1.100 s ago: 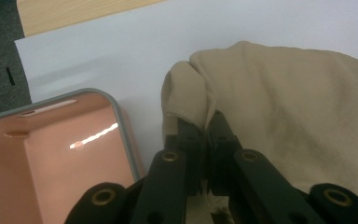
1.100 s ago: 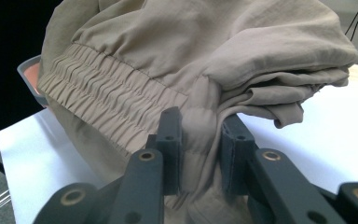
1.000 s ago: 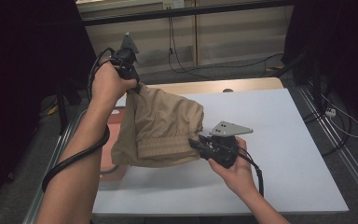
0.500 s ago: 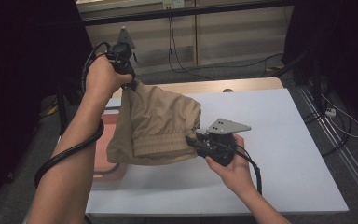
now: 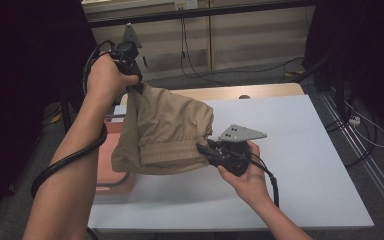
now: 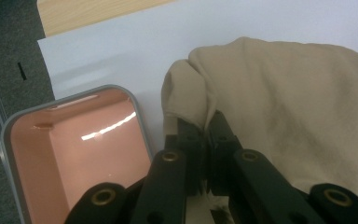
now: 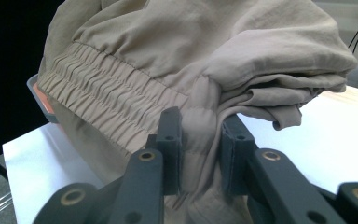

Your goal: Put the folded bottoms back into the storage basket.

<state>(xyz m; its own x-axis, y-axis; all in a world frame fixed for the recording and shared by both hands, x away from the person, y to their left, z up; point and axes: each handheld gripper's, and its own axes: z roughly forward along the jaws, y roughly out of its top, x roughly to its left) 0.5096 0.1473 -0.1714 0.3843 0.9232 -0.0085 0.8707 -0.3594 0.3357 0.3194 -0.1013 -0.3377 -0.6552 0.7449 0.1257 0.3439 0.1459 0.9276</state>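
The garment (image 5: 165, 130) is held in the air above the table (image 5: 305, 150), over the bin (image 6: 74, 140) at the table's 9 o'clock edge. The left gripper (image 5: 136, 85) is clamped on its top corner, the right gripper (image 5: 206, 150) on bunched cloth at the waistband. The cloth could be dragged from the thin left pinch if the hands are pulled apart, and dropped beside the bin.

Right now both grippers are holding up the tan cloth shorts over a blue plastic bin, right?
Not quite: the bin is pink with a grey rim, not blue, as the left gripper view shows. The rest holds: the left gripper and the right gripper both pinch the tan cloth shorts, lifted partly over that bin.
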